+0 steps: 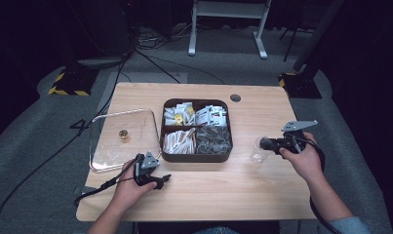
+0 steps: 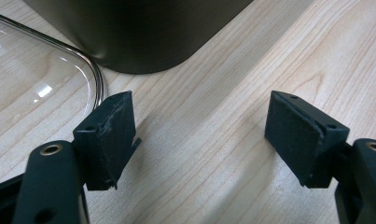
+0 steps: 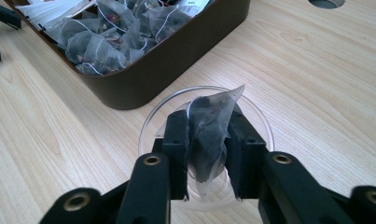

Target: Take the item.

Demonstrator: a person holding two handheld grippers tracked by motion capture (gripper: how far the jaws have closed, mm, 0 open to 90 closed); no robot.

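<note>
The right gripper (image 3: 208, 144) pinches a pyramid tea bag (image 3: 209, 128) between its pads and holds it directly over a small clear glass cup (image 3: 148, 123) standing on the counter (image 3: 316, 84). The step in hand looks like dropping the bag into that cup. To do it well, I would keep the bag centred over the mouth, lower it until its bottom corner is inside the rim, and only then part the jaws, so the light mesh does not cling to a pad or tip the cup.

The left gripper (image 2: 199, 135) hovers low over bare wood with its jaws spread and nothing between them, just beside the corner of the clear lid (image 2: 41, 79) and the dark wall of the box (image 2: 143, 37).

The right gripper view shows the bag's mesh and dark contents and the cup rim beneath it; the high view gives only a faint cup (image 1: 256, 157) there. The high view, though, shows the box's (image 1: 196, 157) four compartments, with the lid (image 1: 123, 136) to its left and its brass knob (image 1: 123, 133).
</note>
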